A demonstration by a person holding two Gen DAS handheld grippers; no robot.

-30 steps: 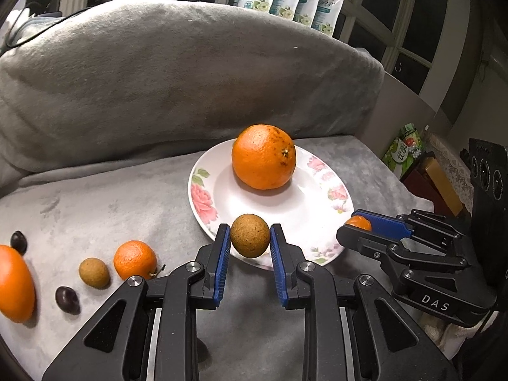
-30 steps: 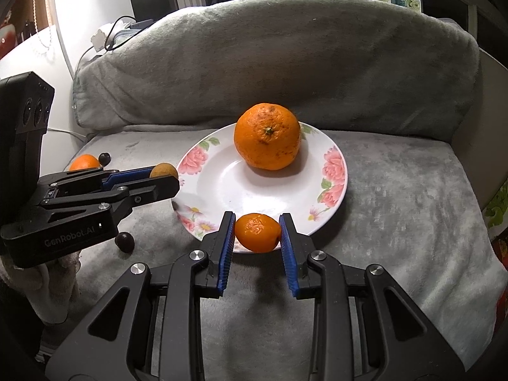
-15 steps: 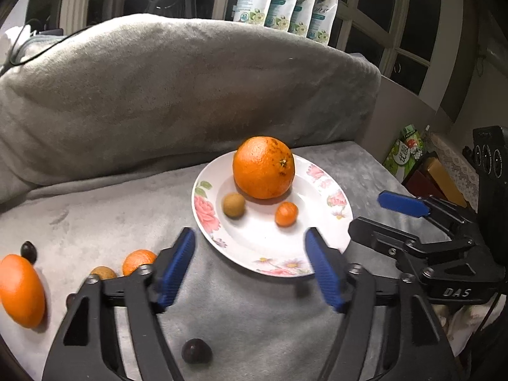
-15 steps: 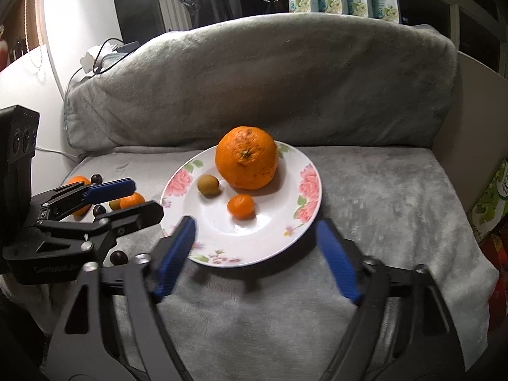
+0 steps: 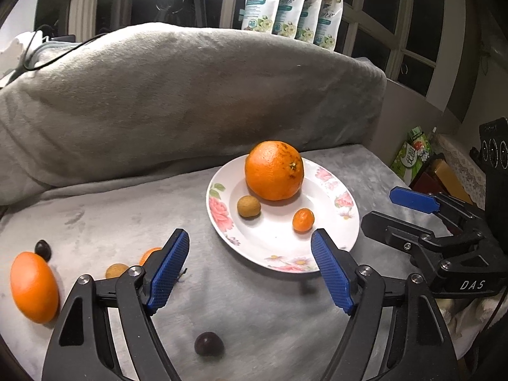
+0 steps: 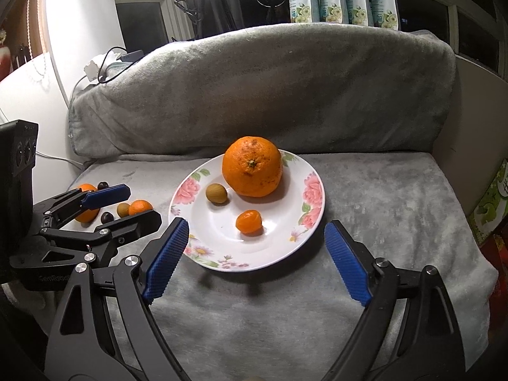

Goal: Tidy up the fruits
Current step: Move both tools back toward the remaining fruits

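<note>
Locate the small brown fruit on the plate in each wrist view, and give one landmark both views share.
Left wrist: small brown fruit sits on the plate, centre frame, front-left of the big orange.
Right wrist: it lies left of centre, left of the orange.
Shared landmark: the big orange.

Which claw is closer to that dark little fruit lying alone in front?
Left. The left claw hangs right above the dark fruit; the right claw sits farther away, beyond the plate.
</note>
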